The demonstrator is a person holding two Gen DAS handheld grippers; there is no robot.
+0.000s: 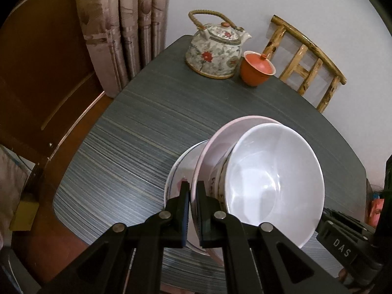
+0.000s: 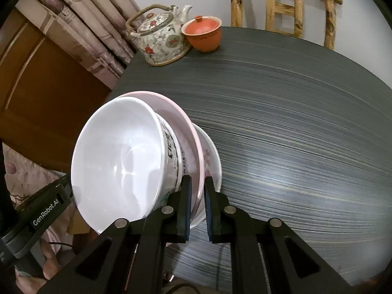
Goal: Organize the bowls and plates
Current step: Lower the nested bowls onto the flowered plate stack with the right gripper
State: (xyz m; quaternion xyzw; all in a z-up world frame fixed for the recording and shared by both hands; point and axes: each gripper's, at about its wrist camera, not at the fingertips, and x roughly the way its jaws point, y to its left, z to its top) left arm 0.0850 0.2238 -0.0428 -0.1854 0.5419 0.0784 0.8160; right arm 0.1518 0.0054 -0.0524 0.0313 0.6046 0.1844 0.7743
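A bowl [image 1: 274, 183] sits nested in a second bowl on a plate [image 1: 215, 144], which lies over a lower plate [image 1: 178, 171], the stack near the table's [image 1: 122, 127] near edge; a teapot [image 1: 215, 49] stands at the far corner, a lidded cup [image 1: 256, 68] just beside it; a chair [image 1: 306, 61] stands behind the far edge.

My left gripper [image 1: 193, 193] is clamped on the near rim of the pink plate [image 1: 220, 137], which carries stacked white bowls [image 1: 274, 171] above a patterned plate [image 1: 178, 171]. Far across the dark striped table [image 1: 122, 127] stand a floral teapot [image 1: 215, 51] and, touching its right, an orange lidded cup [image 1: 256, 68].
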